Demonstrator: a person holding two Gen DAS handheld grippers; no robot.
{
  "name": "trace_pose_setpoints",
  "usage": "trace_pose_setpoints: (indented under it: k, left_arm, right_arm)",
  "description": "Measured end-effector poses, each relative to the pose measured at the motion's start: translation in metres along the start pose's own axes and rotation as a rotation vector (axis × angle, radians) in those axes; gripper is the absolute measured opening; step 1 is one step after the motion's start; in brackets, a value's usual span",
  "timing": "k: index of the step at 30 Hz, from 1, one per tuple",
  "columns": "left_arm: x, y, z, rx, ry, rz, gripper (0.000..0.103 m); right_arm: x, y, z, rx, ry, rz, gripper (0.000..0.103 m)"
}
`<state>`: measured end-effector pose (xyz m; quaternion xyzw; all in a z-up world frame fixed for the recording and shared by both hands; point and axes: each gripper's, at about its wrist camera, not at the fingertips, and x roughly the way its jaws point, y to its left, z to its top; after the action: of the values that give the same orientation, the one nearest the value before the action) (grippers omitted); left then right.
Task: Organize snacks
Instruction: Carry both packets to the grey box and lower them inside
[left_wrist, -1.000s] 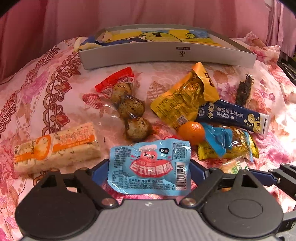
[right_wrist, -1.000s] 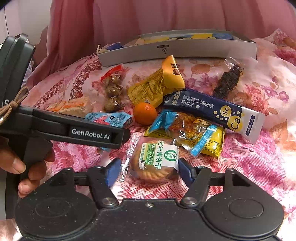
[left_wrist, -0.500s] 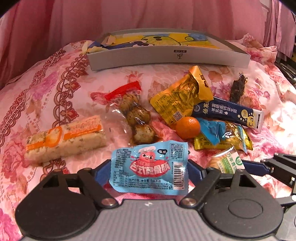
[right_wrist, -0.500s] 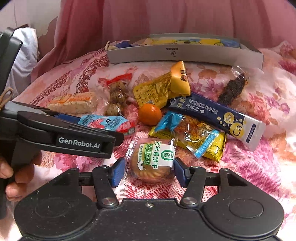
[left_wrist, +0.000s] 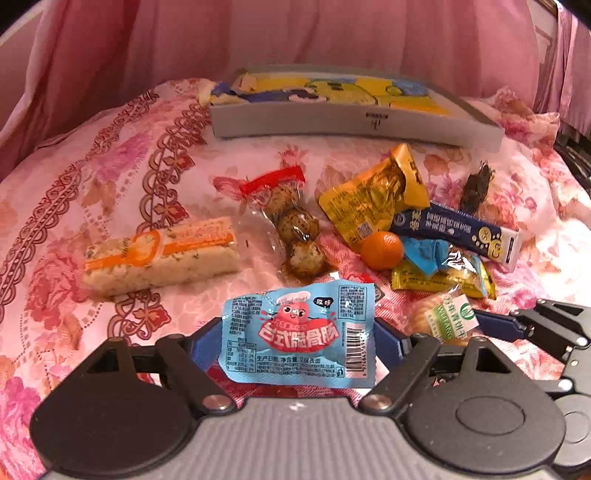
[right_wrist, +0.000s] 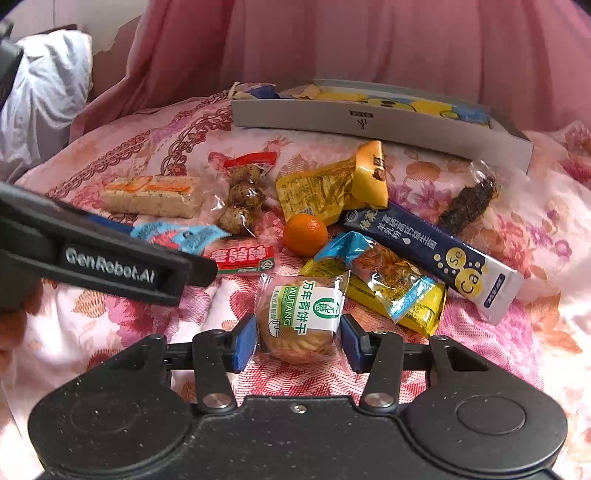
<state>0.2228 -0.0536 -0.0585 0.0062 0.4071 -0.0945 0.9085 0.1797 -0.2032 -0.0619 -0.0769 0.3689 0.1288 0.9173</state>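
My left gripper (left_wrist: 297, 332) is shut on a light blue sausage packet (left_wrist: 295, 354), which it holds flat just above the floral bedspread (left_wrist: 110, 184). In the right wrist view the same blue packet (right_wrist: 181, 236) sits beside a red packet (right_wrist: 242, 258). My right gripper (right_wrist: 298, 332) has its blue pads (right_wrist: 246, 339) closed against a round biscuit pack with a green label (right_wrist: 303, 314). A grey box (left_wrist: 354, 125) with yellow and blue items inside lies at the far end.
Loose snacks lie between the grippers and the box: a rice bar (left_wrist: 159, 254), quail eggs (left_wrist: 291, 229), a yellow packet (left_wrist: 373, 199), a mandarin (left_wrist: 382, 249), a dark blue sachet (left_wrist: 461, 229), a dark dried snack (left_wrist: 474, 188). A pink curtain (left_wrist: 295, 37) hangs behind.
Both grippers have risen and pulled back. The blue packet has come up with the left one, baring a red packet beneath. The right pads have narrowed onto the biscuit pack.
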Motion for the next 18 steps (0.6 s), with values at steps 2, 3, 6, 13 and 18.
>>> trace_pose_setpoints:
  k: [2, 3, 6, 13, 18]
  left_arm:
    - [-0.006, 0.000, 0.000, -0.009, -0.015, 0.001, 0.086]
    - [-0.008, 0.000, 0.001, -0.017, -0.022, 0.002, 0.086]
    - [-0.013, 0.001, 0.002, -0.032, -0.035, 0.007, 0.086]
    - [-0.024, 0.005, 0.016, -0.083, -0.096, 0.015, 0.086]
    - [-0.029, 0.005, 0.036, -0.109, -0.157, 0.025, 0.087]
  right_arm:
    - [-0.003, 0.004, -0.001, -0.027, -0.011, 0.006, 0.050]
    - [-0.004, 0.006, -0.001, -0.041, -0.017, 0.007, 0.050]
    - [-0.008, 0.014, -0.002, -0.091, -0.041, 0.000, 0.050]
    - [-0.020, 0.015, 0.002, -0.146, -0.153, -0.064, 0.050]
    - [-0.028, 0.003, 0.008, -0.127, -0.248, -0.118, 0.050]
